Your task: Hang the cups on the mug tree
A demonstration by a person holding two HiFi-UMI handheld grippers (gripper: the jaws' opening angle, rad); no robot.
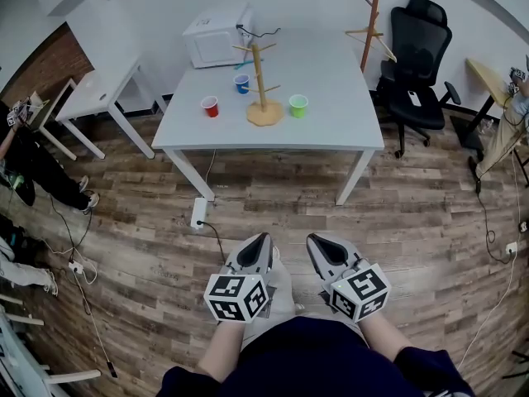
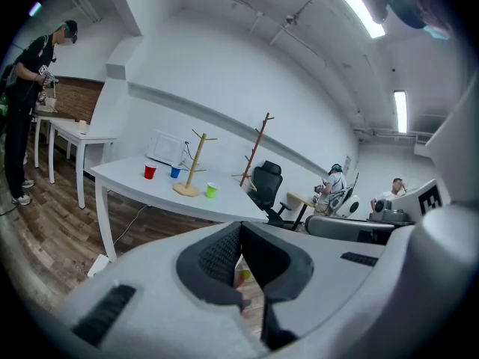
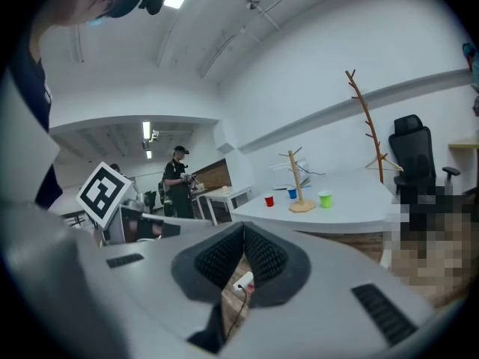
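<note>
A wooden mug tree (image 1: 261, 89) stands on the white table (image 1: 331, 131), with a red cup (image 1: 211, 106) to its left, a blue cup (image 1: 241, 83) behind it and a green cup (image 1: 298, 105) to its right. No cup hangs on its pegs. My left gripper (image 1: 262, 241) and right gripper (image 1: 317, 243) are held low over the floor, well short of the table, both shut and empty. The left gripper view shows the mug tree (image 2: 191, 163) and cups far off. In the right gripper view the mug tree (image 3: 299, 182) is also distant.
A white microwave (image 1: 216, 35) sits at the table's back left. A wooden coat stand (image 1: 372, 23) and a black office chair (image 1: 417, 60) are to the right. A power strip (image 1: 198, 212) with cable lies on the wooden floor. A second white table (image 1: 99, 98) stands left; people are at the room's edges.
</note>
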